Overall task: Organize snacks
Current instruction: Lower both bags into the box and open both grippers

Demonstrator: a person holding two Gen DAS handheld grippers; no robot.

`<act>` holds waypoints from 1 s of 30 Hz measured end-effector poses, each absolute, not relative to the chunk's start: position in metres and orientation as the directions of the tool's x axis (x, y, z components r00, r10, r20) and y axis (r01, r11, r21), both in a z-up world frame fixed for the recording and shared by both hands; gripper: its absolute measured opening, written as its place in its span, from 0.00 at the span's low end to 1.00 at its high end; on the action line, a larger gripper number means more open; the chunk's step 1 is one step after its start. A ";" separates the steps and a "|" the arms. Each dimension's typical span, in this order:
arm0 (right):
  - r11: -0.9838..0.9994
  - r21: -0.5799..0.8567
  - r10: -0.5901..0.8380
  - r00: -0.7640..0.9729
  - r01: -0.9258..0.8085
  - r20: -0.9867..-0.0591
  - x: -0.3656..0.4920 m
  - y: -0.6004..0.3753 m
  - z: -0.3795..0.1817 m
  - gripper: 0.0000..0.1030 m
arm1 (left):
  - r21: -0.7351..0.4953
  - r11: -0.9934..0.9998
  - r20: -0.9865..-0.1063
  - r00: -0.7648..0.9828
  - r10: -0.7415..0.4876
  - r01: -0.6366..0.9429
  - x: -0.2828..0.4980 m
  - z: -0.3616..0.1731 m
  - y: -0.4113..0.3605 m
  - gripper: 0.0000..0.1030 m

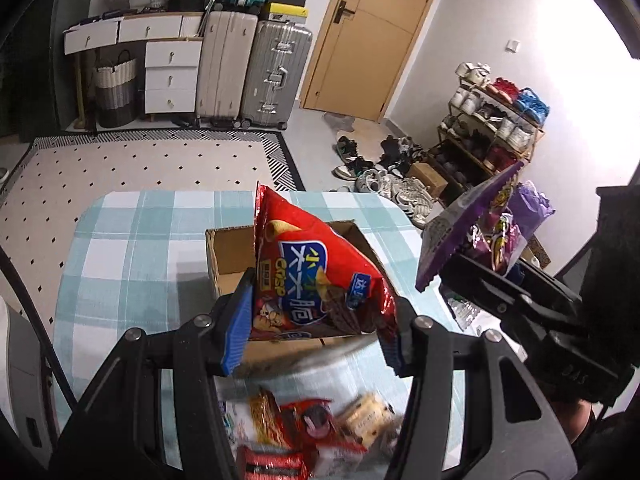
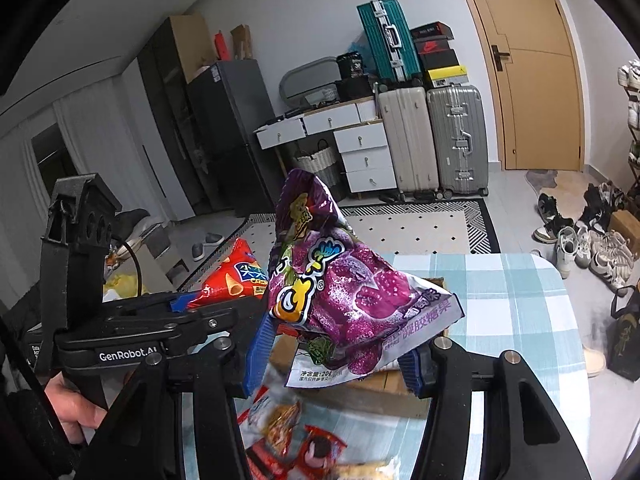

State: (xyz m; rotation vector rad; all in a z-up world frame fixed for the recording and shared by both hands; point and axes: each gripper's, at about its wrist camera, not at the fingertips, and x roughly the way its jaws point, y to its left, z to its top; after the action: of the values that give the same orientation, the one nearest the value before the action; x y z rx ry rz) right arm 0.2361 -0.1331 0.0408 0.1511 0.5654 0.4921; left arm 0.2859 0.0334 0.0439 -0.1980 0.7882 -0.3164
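My left gripper (image 1: pixel 312 328) is shut on a red crisp bag (image 1: pixel 316 276) and holds it above an open cardboard box (image 1: pixel 228 252) on the table. My right gripper (image 2: pixel 336 344) is shut on a purple gummy candy bag (image 2: pixel 340 292), held above the same box (image 2: pixel 380 396). The purple bag (image 1: pixel 472 232) shows at the right of the left wrist view, and the red bag (image 2: pixel 236 276) at the left of the right wrist view. Several small snack packs (image 1: pixel 320 428) lie on the table near me; they also show in the right wrist view (image 2: pixel 304 440).
The table has a blue-and-white checked cloth (image 1: pixel 132 248). Beyond it are a patterned rug (image 1: pixel 132 164), suitcases (image 1: pixel 272 76), white drawers (image 1: pixel 172 76), a door (image 1: pixel 372 36) and a shoe rack (image 1: pixel 492 132) with shoes on the floor.
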 end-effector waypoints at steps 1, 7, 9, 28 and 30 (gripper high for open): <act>0.878 0.264 0.479 0.733 -0.399 -0.483 0.245 -0.132 0.038 0.53 | -0.296 0.934 -0.669 0.655 -0.352 0.199 0.295 0.040 0.033 0.50; 0.890 0.254 0.455 0.713 -0.379 -0.533 0.285 -0.122 0.013 0.53 | -0.282 0.943 -0.714 0.619 -0.328 0.174 0.336 0.005 0.026 0.50; 0.897 0.243 0.441 0.707 -0.369 -0.553 0.298 -0.119 0.003 0.53 | -0.279 0.945 -0.729 0.602 -0.324 0.171 0.347 -0.007 0.023 0.50; 0.918 0.195 0.391 0.705 -0.346 -0.591 0.345 -0.126 -0.048 0.80 | -0.326 0.937 -0.784 0.517 -0.343 0.128 0.383 -0.075 0.028 0.80; 0.921 0.185 0.385 0.735 -0.343 -0.558 0.335 -0.132 -0.038 0.80 | -0.316 0.938 -0.772 0.537 -0.340 0.141 0.376 -0.069 0.028 0.80</act>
State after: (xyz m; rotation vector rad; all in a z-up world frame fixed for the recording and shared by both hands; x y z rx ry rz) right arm 0.3353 -0.1319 -0.0380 0.0710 0.6292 0.4003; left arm 0.3755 0.0275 -0.0694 -0.2262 0.9642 -0.2890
